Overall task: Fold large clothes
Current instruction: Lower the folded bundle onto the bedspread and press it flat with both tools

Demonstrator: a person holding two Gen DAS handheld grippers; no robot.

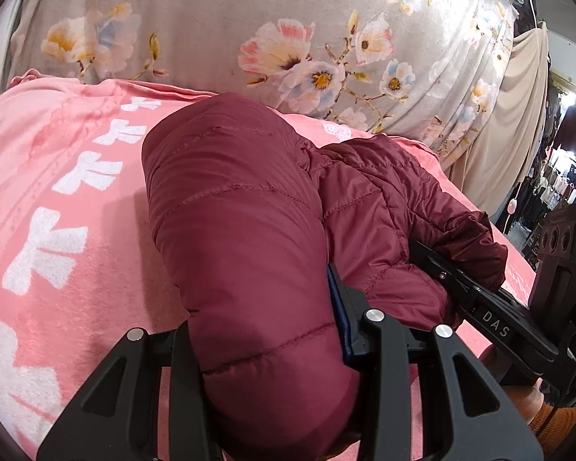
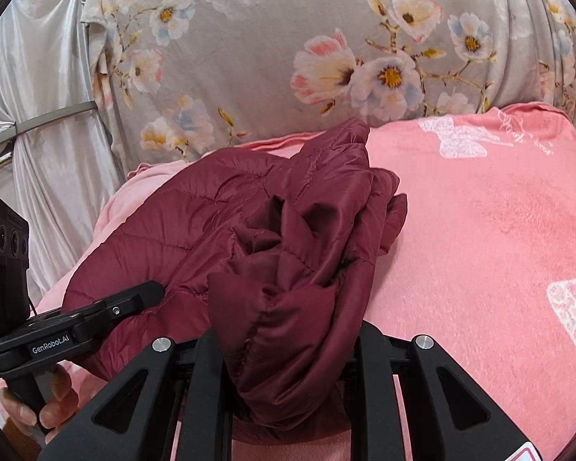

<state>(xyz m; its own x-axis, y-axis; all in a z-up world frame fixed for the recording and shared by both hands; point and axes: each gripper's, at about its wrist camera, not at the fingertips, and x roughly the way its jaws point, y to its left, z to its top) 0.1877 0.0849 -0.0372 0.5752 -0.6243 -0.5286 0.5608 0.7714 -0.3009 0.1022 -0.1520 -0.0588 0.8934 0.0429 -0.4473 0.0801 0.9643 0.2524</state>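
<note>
A dark red quilted puffer jacket lies bunched on a pink blanket with white print. My left gripper is shut on a thick fold of the jacket, which fills the space between its black fingers. My right gripper is shut on another bunched part of the same jacket. The right gripper also shows in the left wrist view at the jacket's right side. The left gripper shows in the right wrist view at the jacket's left side, with the person's hand under it.
The pink blanket covers the work surface. A grey floral cloth hangs behind it. A silver curtain hangs at far left. Beige cloth and clothes racks stand at far right.
</note>
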